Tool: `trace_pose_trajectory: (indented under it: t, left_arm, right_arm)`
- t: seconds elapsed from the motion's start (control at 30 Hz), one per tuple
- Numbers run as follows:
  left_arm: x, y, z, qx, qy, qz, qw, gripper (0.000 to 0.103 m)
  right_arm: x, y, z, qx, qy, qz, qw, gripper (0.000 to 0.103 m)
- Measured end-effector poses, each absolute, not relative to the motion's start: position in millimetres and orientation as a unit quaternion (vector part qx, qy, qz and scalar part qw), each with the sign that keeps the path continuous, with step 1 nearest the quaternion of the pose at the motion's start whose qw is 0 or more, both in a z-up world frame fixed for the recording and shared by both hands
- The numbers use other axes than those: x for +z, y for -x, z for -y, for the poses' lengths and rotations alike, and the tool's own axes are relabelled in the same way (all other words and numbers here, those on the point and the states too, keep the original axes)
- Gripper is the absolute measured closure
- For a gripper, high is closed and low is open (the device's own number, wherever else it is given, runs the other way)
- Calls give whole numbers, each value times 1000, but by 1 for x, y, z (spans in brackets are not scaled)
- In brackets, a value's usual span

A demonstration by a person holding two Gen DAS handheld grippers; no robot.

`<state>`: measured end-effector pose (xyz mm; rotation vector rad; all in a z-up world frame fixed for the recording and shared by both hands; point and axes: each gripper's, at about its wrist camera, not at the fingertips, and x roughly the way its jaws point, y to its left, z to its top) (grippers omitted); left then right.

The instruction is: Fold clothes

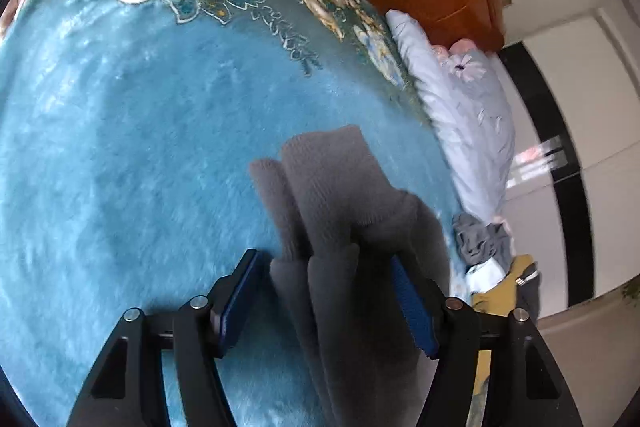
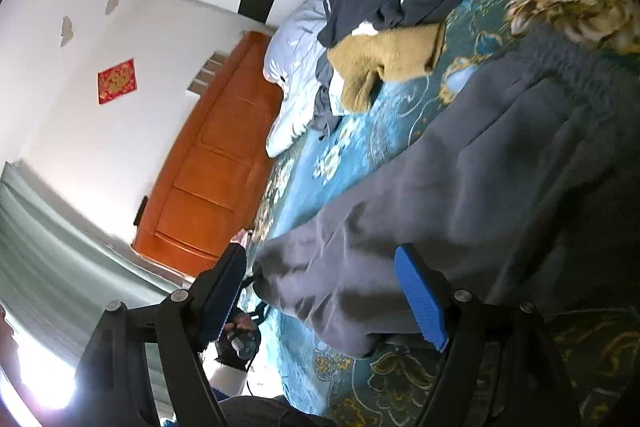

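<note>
Mid-fold on the grey garment (image 2: 460, 163), spread on the teal blanket (image 1: 120, 147): left gripper (image 1: 324, 303) holds a bunched grey end between its pads, though grip firmness is hard to judge. Right gripper (image 2: 320, 291) is wide, fabric between the jaws unpinched. Next: right must close on that edge, then carry it over.

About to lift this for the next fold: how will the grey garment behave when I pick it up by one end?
Probably floppy: the grey garment bunches into soft folds between the left gripper pads. It looks like thick fleece, so likely bulky yet fairly light. The plush blue blanket may drag on it, so lifting seems safer than sliding.
</note>
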<state>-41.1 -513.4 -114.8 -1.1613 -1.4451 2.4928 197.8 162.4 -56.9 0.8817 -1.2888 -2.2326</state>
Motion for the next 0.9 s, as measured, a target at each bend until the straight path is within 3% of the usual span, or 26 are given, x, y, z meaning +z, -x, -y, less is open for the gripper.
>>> trace_pose_trajectory:
  t: [0.03,0.1,0.17,0.27,0.5,0.73,0.9]
  left_arm:
    - [-117,43,515,802,370,469,18,37]
    - [-118,47,516,805,373,461,15,56]
    - [-116,51,515,810,379,447,10,67]
    - [-107,46,512,820,372,434,5,76]
    - [-34,9,477,878,326,348,38,77]
    - [48,-44,373,935,268,183,145,77]
    - [53,-66,295,923,285,115,231,77]
  right_arm:
    - [-59,-195,-160,-799,-321,464,206,25]
    - [-63,-193,-158,-796,-330,466,200,25]
    - [-66,-193,-157,-794,-337,467,194,25]
    - [-68,-194,-159,-792,-341,471,188,25]
    - [-68,-205,-163,-784,-334,488,189,25]
    - [-66,-220,-167,-779,-320,499,204,25]
    - [-61,-233,-174,-781,-310,501,208,25]
